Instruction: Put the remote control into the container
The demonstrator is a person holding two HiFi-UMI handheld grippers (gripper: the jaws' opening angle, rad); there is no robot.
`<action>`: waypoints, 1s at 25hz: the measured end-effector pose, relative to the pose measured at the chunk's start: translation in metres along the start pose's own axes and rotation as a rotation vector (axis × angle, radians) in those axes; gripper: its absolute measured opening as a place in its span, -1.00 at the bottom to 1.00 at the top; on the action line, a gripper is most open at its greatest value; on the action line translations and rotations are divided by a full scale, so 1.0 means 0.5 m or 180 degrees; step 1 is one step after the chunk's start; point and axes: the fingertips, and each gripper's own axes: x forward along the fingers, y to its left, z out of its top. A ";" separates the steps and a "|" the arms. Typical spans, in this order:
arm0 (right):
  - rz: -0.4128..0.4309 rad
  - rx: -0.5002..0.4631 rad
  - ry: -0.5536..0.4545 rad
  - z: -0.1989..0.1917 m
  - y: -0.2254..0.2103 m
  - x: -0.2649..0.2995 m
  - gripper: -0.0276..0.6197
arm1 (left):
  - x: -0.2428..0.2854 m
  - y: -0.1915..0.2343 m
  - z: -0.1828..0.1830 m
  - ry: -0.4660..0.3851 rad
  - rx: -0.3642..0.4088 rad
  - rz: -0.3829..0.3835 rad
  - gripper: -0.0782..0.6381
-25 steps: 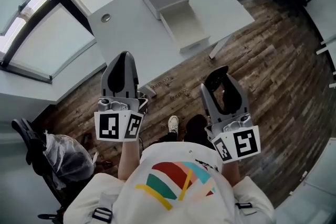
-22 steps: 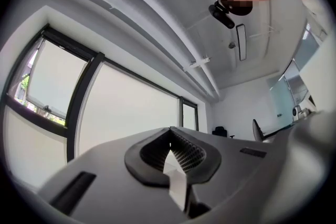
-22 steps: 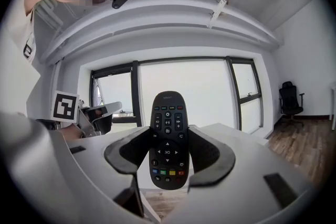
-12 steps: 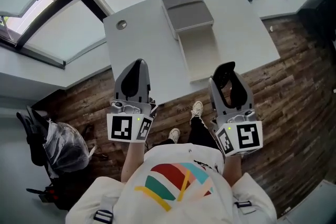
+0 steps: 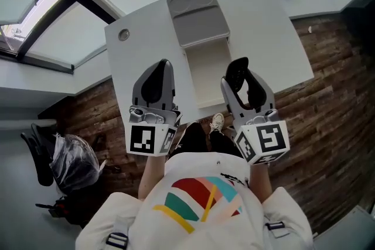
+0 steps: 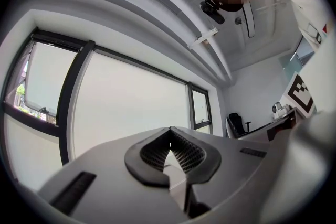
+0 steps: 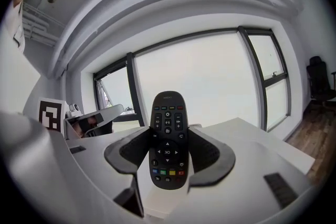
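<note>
Black remote control (image 7: 167,145) stands, apparently clamped, between jaws of right gripper (image 7: 168,140).

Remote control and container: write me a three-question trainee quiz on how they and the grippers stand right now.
1. Fill in: the left gripper has its jaws ___, with nothing between them.
2. What grips the remote control? A) the left gripper B) the right gripper C) neither
3. True or false: the container has its lid open, and the remote control is not in it yet.

Key: 1 shut; 2 B; 3 true.
</note>
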 end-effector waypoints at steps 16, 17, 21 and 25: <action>-0.0227 -0.0563 0.1435 -0.216 -0.056 0.149 -0.20 | 0.082 0.041 -0.137 0.0128 -0.0370 -0.0006 -0.76; -0.0202 -0.0566 0.1502 -0.229 -0.053 0.159 -0.20 | 0.080 0.039 -0.159 0.0178 -0.0424 -0.0001 -0.76; -0.0020 -0.0648 0.1844 -0.279 -0.032 0.198 -0.20 | 0.070 0.061 -0.214 0.0265 -0.0506 0.0096 -0.76; 0.0060 -0.0567 0.2183 -0.327 -0.027 0.228 -0.20 | 0.067 0.091 -0.227 0.0295 -0.0470 0.0211 -0.76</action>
